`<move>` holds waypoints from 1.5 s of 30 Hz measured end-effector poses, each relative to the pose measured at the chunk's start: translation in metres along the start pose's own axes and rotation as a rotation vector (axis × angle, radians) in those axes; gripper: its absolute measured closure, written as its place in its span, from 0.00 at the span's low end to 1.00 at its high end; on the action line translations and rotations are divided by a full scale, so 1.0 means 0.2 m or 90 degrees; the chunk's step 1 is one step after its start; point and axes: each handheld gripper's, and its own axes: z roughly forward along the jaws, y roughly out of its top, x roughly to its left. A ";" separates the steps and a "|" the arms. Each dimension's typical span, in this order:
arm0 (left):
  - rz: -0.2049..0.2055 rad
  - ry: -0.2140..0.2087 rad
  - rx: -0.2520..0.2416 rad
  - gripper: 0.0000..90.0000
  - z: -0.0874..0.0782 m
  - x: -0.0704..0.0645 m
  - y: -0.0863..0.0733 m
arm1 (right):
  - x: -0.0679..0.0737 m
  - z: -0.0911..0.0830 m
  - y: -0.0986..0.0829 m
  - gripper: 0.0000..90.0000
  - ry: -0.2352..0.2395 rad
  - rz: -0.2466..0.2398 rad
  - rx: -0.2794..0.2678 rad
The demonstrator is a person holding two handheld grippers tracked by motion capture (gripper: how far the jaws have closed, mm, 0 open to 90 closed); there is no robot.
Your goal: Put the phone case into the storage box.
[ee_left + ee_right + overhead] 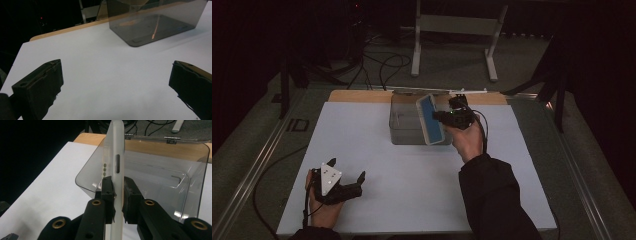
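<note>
We see a clear smoky-grey plastic box standing open-topped on the white surface, straight ahead of the right hand-held gripper and well beyond and to the right of the left hand-held gripper. In the left gripper view the box shows its floor through the wall; we make out only reflections and a thin orange streak there, and we cannot tell whether anything lies inside. In the right gripper view the box has rounded corners, and its far rim sits near the wooden edge of the surface.

The right hand-held gripper is clamped on a phone in a translucent white case, its jaws pressing the front and back faces near one end. We see the phone edge-on there, with a side button and three small holes facing us, its long axis running up and away from the jaws over the near wall of the box. From the high view the phone is held in the air just to the left of the right gripper, blue screen turned up and toward us, long axis tilted, top end leaning toward the far side of the box and lower end toward the box's near right corner.

The left hand-held gripper rests low near the front of the surface, jaws spread wide with nothing between them
</note>
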 end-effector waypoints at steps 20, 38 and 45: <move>-0.001 -0.001 -0.001 0.00 0.00 0.00 0.00 | -0.03 0.01 0.09 0.90 -0.025 0.010 -0.003; -0.003 -0.004 -0.003 0.00 -0.01 0.00 0.00 | -0.06 0.04 0.14 0.90 -0.039 0.020 0.000; -0.003 -0.002 -0.005 0.00 -0.01 0.00 0.00 | -0.08 0.05 0.16 0.90 -0.045 0.030 0.001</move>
